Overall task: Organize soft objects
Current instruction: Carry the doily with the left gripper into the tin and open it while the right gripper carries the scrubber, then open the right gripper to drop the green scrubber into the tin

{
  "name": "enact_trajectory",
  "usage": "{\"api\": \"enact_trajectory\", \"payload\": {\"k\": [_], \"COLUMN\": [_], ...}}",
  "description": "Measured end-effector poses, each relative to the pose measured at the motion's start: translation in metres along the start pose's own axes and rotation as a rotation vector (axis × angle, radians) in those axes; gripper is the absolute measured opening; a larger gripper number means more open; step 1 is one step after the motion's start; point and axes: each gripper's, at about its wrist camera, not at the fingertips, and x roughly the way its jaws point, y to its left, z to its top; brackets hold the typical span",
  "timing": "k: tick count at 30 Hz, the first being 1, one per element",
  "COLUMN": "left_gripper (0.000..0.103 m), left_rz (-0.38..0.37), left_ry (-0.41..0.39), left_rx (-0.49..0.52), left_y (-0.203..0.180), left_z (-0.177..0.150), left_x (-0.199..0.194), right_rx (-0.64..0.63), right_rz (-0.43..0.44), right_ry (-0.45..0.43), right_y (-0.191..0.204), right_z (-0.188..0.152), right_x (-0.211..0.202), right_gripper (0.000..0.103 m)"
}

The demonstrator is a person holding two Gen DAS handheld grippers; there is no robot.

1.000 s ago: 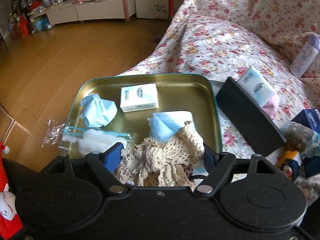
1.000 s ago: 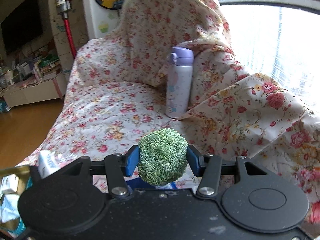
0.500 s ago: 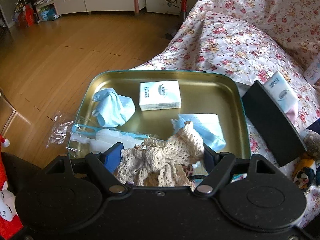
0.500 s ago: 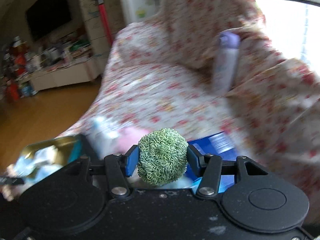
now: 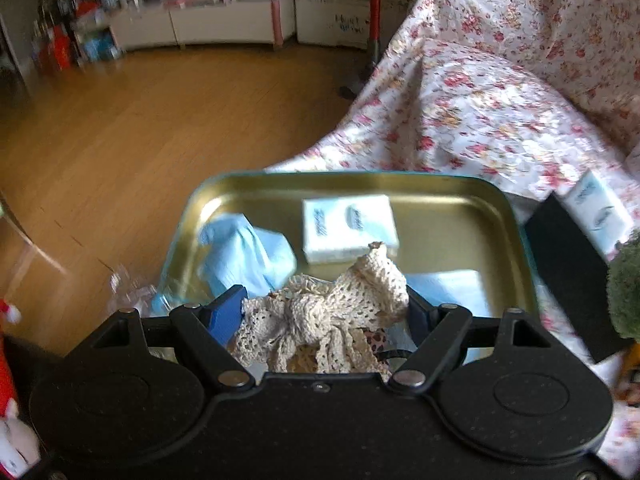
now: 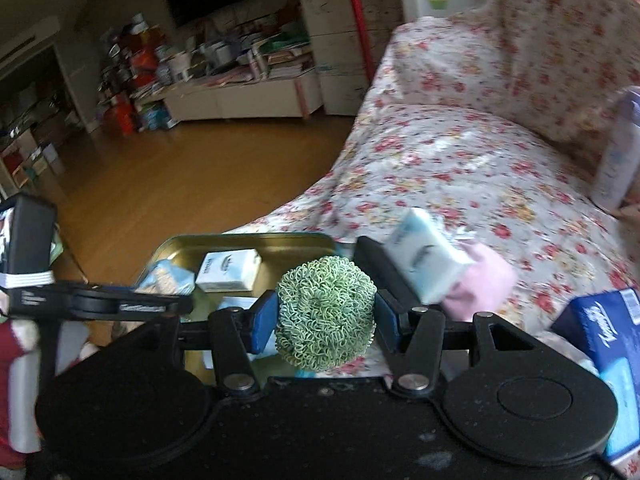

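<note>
The left tongs (image 5: 326, 312) are clenched on a bundle of cream crochet lace (image 5: 324, 312), held over the near edge of a gold tin tray (image 5: 452, 192) with a teal rim. The right tongs (image 6: 325, 316) grip a green curly scrub ball (image 6: 326, 314) just beside the tray's right rim. In the tray lie a white tissue pack (image 5: 349, 227) with unreadable blue print and a crumpled blue mask (image 5: 246, 258); the far right corner is bare. The tray sits at the floral sofa cover's (image 5: 472, 112) edge, above wooden floor (image 5: 140, 128).
</note>
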Motion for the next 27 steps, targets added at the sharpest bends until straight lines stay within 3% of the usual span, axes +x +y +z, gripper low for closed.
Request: {"api": "enact_trajectory", "payload": {"k": [2, 15, 19, 22, 27], "left_gripper": [0.075, 0.079, 0.083, 0.092, 0.095], "left_rz": [0.020, -0.090, -0.077, -0.065, -0.048], "left_ry": [0.016, 0.084, 0.085, 0.082, 0.079], "left_rx": [0.014, -0.008, -0.035, -0.039, -0.040], "left_y": [-0.001, 0.003, 0.005, 0.005, 0.004], "left_z": [0.000, 0.019, 0.021, 0.020, 0.020], "left_x": [0.009, 0.035, 0.036, 0.035, 0.035], "right_rx": [-0.027, -0.109, -0.112, -0.100, -0.081], "right_rz": [0.003, 0.027, 0.043, 0.047, 0.041], "right_ry": [0.012, 0.102, 0.102, 0.102, 0.104], "right_y": [0.009, 0.032, 0.037, 0.035, 0.025], "right_z": [0.001, -0.002, -0.001, -0.001, -0.003], "right_x": [0.006, 0.044, 0.049, 0.049, 0.042], "right_gripper": [0.052, 0.053, 0.060, 0.059, 0.060]}}
